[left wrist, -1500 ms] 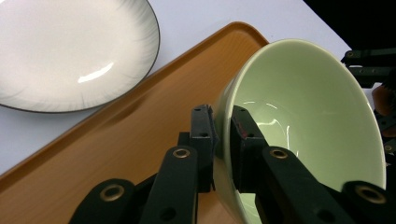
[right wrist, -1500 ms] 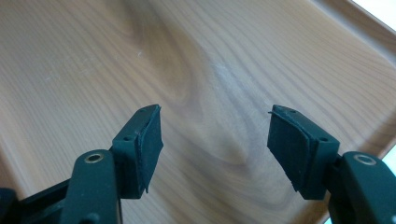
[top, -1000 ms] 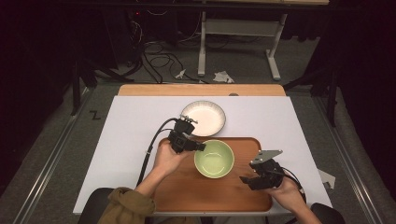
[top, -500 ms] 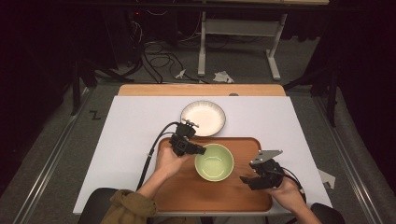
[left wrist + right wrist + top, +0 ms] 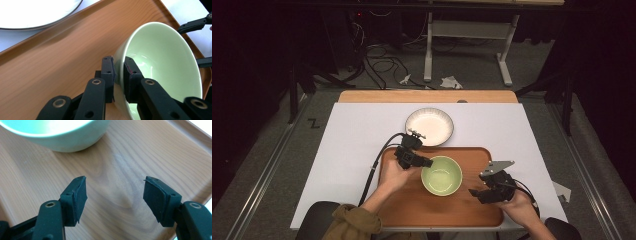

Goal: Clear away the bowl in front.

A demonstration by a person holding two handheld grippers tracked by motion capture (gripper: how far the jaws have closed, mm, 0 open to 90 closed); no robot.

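Covering most of the table (image 5: pixel 347 150) is a white sheet, and a wooden tray (image 5: pixel 472 210) is lying on it at the near edge, probably to gather the dishes. Beyond the tray a white plate (image 5: pixel 429 126) is sitting empty. On the tray, the green bowl (image 5: pixel 441 175) is being pinched at its rim by the left gripper (image 5: pixel 119 75), one jaw inside and one outside, a hold suited to lifting or tilting it. Hovering over bare wood, the right gripper (image 5: pixel 115 195) is gaping wide and carrying nothing. No writing is showing anywhere.
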